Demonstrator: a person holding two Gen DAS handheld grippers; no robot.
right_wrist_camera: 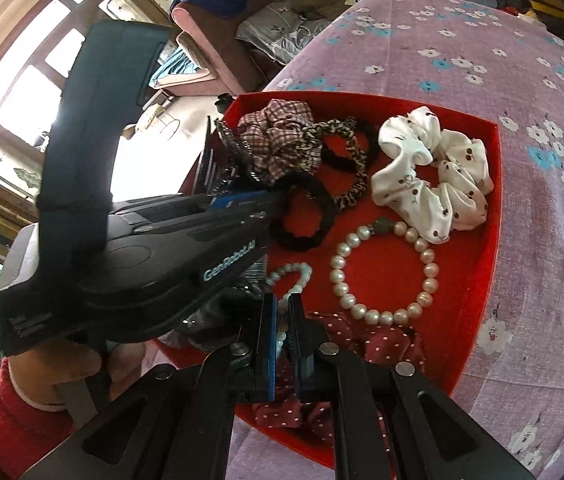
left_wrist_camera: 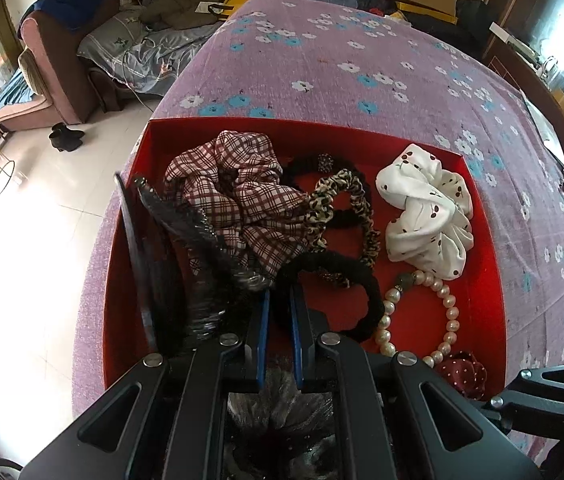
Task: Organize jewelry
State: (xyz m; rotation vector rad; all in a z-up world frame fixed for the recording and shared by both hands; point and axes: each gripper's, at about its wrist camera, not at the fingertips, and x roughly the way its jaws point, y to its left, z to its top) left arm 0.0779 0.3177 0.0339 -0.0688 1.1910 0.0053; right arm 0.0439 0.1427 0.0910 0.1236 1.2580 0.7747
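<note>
Jewelry and hair ties fill a shallow red tray (left_wrist_camera: 478,280) that sits on a bed with a purple flowered cover (left_wrist_camera: 322,64). The tray's left wall runs close to the bed's edge, with bare floor beyond it; to the far side and the right of the tray the cover lies open.

The left claw (left_wrist_camera: 280,300) has its blue pads drawn narrow around the near rim of a black hair tie (left_wrist_camera: 330,292), which lies near the middle of the tray. Left of it a dark comb-like clip (left_wrist_camera: 186,220) leans against the tray's left wall, and a plaid scrunchie (left_wrist_camera: 238,196) crowds the far left corner. A leopard-print tie (left_wrist_camera: 346,208) lies between the plaid one and a white cherry-print scrunchie (left_wrist_camera: 430,208), which rests near the right wall.

The right claw (right_wrist_camera: 282,320) is closed to a narrow gap on a small pearl bracelet (right_wrist_camera: 294,276), whose beads show between the pads, at the tray's near left part. A larger pearl bracelet (right_wrist_camera: 386,268) lies flat just right of it, apart from the walls, with red tray floor bare inside its ring. A dark red dotted scrunchie (right_wrist_camera: 378,340) lies against the near wall.
</note>
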